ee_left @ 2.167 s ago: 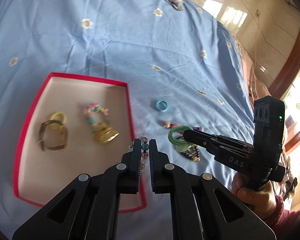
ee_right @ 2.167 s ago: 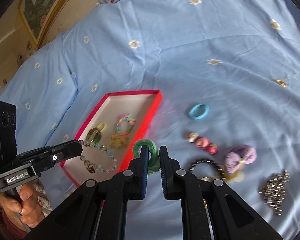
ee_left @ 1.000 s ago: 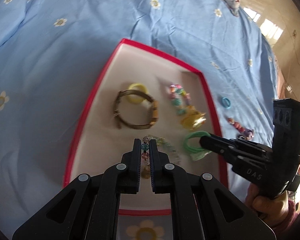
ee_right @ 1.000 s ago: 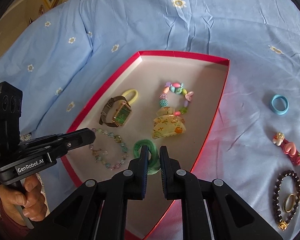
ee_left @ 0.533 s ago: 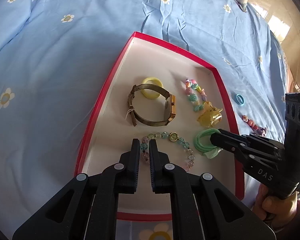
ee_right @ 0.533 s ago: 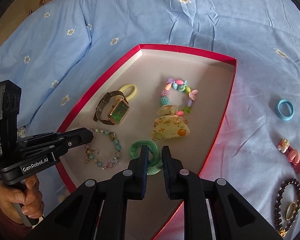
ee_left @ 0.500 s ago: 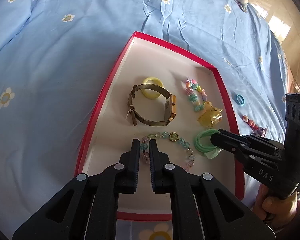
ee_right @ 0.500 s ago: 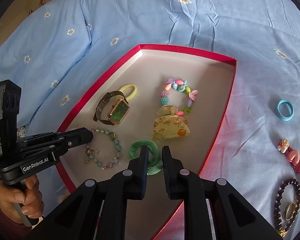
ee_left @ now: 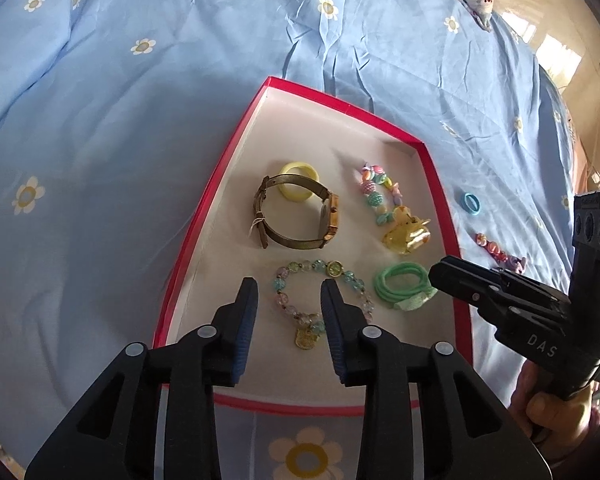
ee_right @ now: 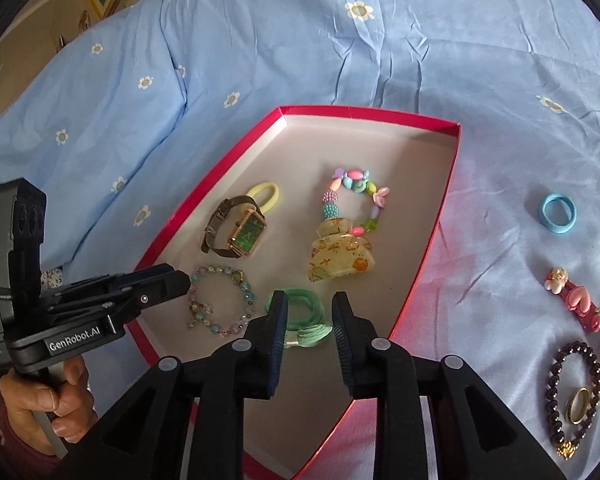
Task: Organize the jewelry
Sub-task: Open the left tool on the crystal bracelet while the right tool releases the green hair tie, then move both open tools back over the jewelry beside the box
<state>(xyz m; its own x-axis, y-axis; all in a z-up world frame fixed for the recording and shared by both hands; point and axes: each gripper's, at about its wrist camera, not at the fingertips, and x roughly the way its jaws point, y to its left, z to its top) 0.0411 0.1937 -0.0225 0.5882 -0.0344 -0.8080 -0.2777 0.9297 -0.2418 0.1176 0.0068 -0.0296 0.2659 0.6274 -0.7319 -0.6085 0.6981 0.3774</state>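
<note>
Left tool (ee_left: 288, 286): clenched earlier, jaws just opened, beaded bracelet (ee_left: 322, 300) released into red tray (ee_left: 204, 216). Right tool (ee_right: 309, 300): likewise just opened, green hair tie (ee_right: 302, 312) lying free in tray.

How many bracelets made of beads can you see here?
3. Two lie in the red box: a pastel bracelet at the back and a glassy bracelet at the front. A dark bracelet lies on the bedspread outside. Others may be out of view.

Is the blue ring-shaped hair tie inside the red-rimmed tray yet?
No, the blue ring-shaped hair tie lies on the blue bedsheet, outside the red-rimmed tray.
</note>
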